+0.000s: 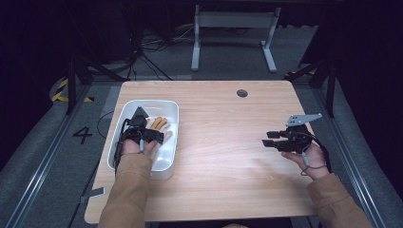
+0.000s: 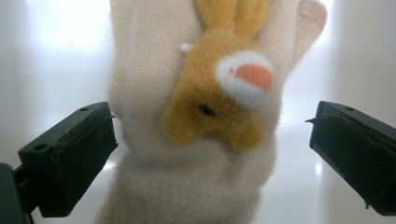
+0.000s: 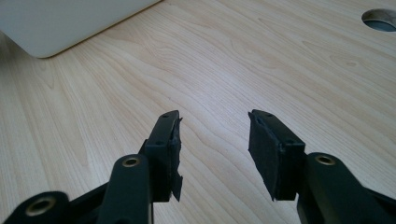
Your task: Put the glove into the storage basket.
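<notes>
Tan-brown sleeves cover both forearms to the wrist. The left hand-held gripper (image 1: 153, 135) is a black frame topped by a dark three-cornered plate, with a black cable looping down its side. The right hand-held gripper (image 1: 270, 138) is black too, carrying a pale grey three-cornered plate dotted with small holes, a thin cable curling round the wrist. Close up, its black arms carry brass-coloured pivot rivets and ragged-edged black rubber pads (image 3: 173, 154).
</notes>
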{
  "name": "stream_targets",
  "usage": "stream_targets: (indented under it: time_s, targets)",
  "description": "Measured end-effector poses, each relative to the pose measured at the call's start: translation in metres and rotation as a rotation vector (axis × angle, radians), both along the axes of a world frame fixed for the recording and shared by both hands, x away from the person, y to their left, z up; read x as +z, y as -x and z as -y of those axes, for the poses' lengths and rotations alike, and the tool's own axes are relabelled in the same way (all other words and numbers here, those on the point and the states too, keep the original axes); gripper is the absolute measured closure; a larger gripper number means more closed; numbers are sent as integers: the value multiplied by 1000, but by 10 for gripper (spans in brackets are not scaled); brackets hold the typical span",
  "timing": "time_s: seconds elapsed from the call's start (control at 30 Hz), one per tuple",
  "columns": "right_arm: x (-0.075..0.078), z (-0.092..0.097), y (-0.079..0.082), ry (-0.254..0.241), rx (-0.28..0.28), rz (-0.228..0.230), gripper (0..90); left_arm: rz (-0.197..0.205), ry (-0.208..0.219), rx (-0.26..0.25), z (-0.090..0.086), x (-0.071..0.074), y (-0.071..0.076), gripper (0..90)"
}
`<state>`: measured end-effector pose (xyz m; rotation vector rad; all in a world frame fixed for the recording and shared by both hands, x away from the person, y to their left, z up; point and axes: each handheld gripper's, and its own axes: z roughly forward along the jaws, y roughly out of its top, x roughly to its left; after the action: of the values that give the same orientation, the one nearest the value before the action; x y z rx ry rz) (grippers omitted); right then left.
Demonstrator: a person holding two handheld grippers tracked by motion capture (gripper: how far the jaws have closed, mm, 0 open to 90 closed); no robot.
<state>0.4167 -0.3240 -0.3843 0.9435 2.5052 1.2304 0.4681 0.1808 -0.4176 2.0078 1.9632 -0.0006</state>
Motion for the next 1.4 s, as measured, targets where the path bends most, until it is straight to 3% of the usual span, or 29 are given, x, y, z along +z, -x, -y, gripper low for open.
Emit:
stream_targets:
  time_s: [0.17, 0.2, 0.3, 0.33, 0.37, 0.4, 0.53, 0.6, 0.7, 0.77, 0.83, 1.0, 1.13, 1.33, 1.4]
  targets:
    - [1, -1, -2, -4, 3, 2, 538, 5, -21, -26, -1, 6, 3, 14]
    - [1, -2, -3, -3, 8, 2, 537, 30, -13, -27, -2, 11, 5, 14]
    - [2, -4, -5, -6, 10, -1, 537, 49, -3, -33, -3, 16, 6, 1]
    - [2, -4, -6, -8, 13, 3, 537, 79, -22, -37, -3, 21, 9, 1]
    - [2, -4, -6, -8, 13, 3, 537, 79, -22, -37, -3, 21, 9, 1]
    - [3, -6, -7, -12, 18, 5, 537, 100, -49, -47, -2, 27, 12, 0]
    - [4, -10, -9, -11, 26, 5, 536, 132, -58, -51, -1, 33, 15, 0]
    - [5, -11, -9, -12, 34, 9, 536, 183, -72, -51, 0, 40, 18, 0]
    - [5, -12, -9, -11, 34, 10, 536, 211, -74, -47, 1, 45, 20, 0]
    - [4, -11, -10, -12, 31, 6, 536, 210, -54, -56, 3, 50, 20, 1]
    - [4, -10, -10, -12, 27, 5, 536, 240, -27, -125, 10, 62, 24, 14]
    - [4, -7, -9, -11, 19, 2, 536, 267, 17, -199, 27, 74, 27, 0]
    - [5, -5, -7, -13, 14, 9, 536, 287, 19, -234, 39, 79, 28, 0]
    - [5, 3, -3, -13, -4, 10, 536, 305, 92, -320, 65, 82, 27, 0]
    - [4, 6, -2, -16, -10, 9, 536, 315, 93, -347, 74, 85, 27, 0]
